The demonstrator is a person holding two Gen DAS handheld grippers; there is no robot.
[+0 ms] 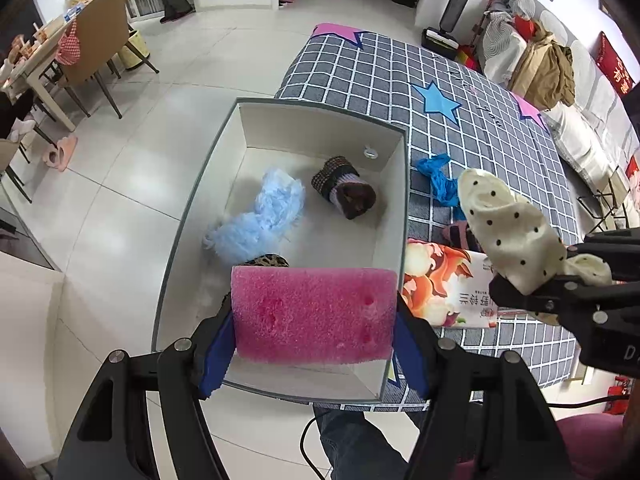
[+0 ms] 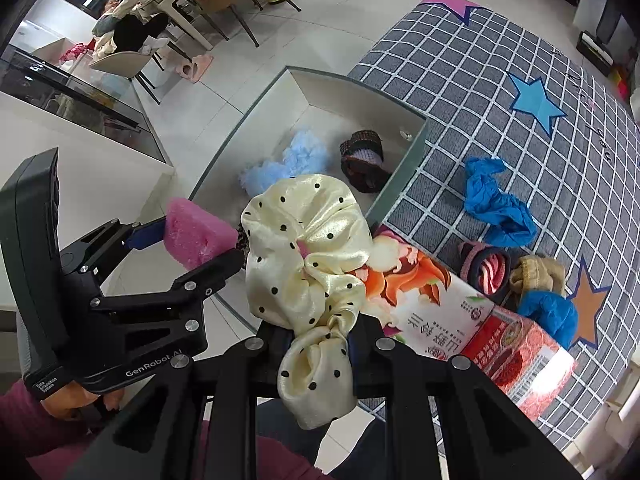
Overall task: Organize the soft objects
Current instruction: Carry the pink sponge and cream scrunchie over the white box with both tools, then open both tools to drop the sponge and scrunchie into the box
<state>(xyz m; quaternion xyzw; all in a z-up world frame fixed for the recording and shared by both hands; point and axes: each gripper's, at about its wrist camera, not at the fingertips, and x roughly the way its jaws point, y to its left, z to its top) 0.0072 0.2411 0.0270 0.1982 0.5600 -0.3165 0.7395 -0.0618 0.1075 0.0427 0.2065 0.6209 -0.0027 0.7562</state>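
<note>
Lettering "GenRobot.AI" on left tool (image 2: 192, 244) (pinching pink sponge (image 1: 314, 314)); right tool (image 2: 320, 340) clamps dotted scrunchie (image 2: 308, 248).

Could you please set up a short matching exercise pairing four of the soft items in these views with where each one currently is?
1. pink sponge
2. polka-dot scrunchie
3. fluffy light-blue item
4. blue crumpled piece

A. lying on the checked mat
B. lying inside the white box
C. held in the right gripper
D. held in the left gripper

Pairs: 1-D, 2-C, 3-B, 4-A
</note>
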